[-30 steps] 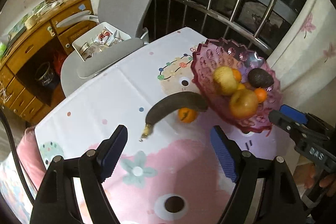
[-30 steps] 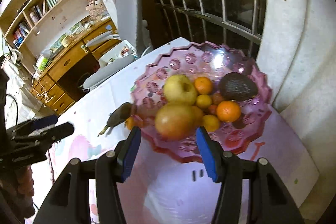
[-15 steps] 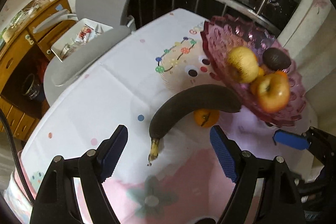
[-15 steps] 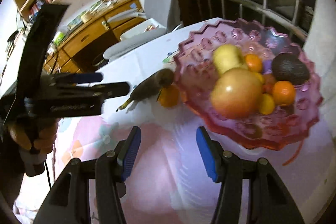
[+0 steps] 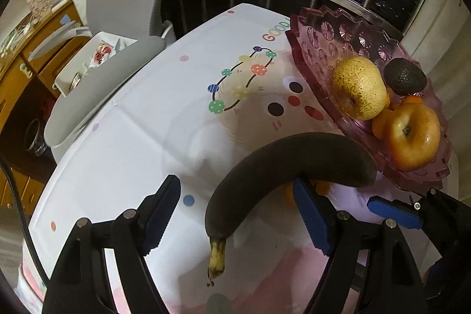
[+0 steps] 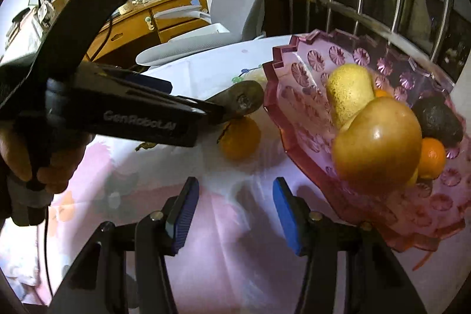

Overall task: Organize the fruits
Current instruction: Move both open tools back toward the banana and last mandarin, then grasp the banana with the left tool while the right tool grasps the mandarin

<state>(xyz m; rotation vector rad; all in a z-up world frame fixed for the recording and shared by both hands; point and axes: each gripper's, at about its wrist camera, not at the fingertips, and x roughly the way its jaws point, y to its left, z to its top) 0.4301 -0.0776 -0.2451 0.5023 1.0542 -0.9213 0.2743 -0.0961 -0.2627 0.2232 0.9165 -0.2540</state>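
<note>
Between the spread fingers of my left gripper (image 5: 235,217) lay the dark banana (image 5: 282,167), untouched, stem toward me. Ahead of my right gripper (image 6: 232,214), its empty jaws closing, sat a tangerine (image 6: 240,141) beside the pink bowl (image 6: 297,119).

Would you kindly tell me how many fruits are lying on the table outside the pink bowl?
2: a dark banana beside the bowl's rim, and a small orange tucked under the banana's far end. More may be hidden behind the bowl.

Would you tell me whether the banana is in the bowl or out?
Out: the banana lies on the tablecloth beside the bowl.
</note>
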